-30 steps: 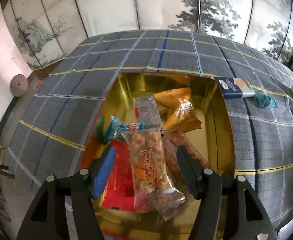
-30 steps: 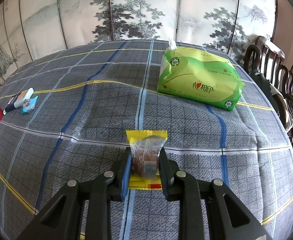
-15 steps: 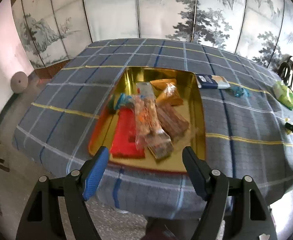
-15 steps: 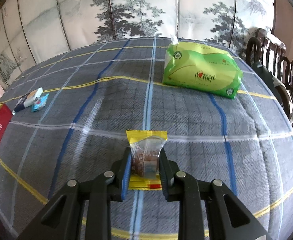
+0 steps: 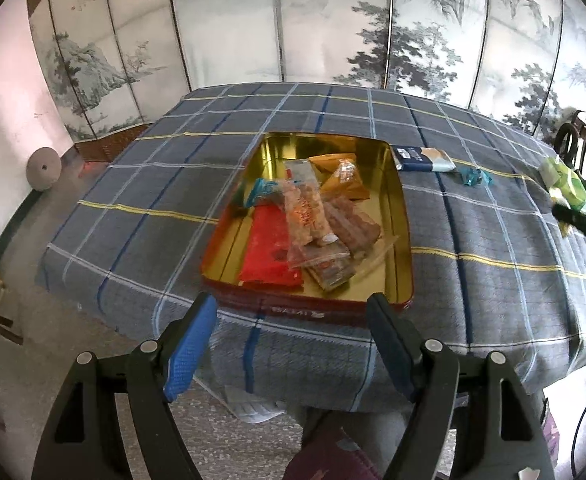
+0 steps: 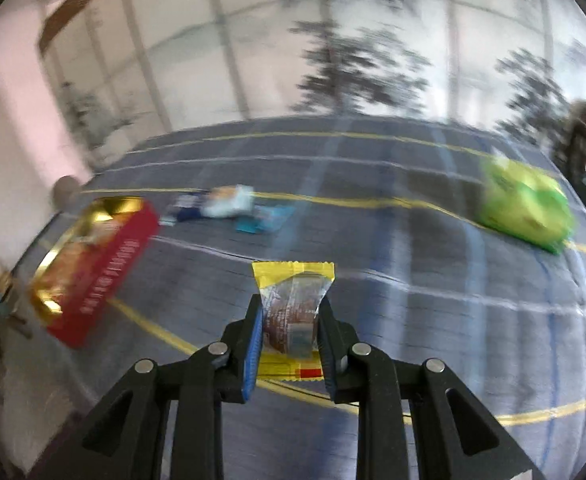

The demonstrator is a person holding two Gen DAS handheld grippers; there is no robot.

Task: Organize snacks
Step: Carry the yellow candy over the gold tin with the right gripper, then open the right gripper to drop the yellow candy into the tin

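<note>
Jaws of left gripper (image 5: 291, 344) wide apart, nothing between, angled down from beyond near edge of worktop (image 5: 141, 184). Gold tin (image 5: 407, 280) lies ahead on plaid cloth, holding red packet (image 5: 269, 252), clear snack bags (image 5: 305, 216), orange pouch (image 5: 347, 182). Jaws of right gripper (image 6: 289, 330) clamped on yellow-edged snack packet (image 6: 293, 280), held clear above worktop, tilted downward; view blurred. Green tissue pack (image 6: 525, 204) far right; blue wrappers (image 6: 229, 204) beyond tin.
</note>
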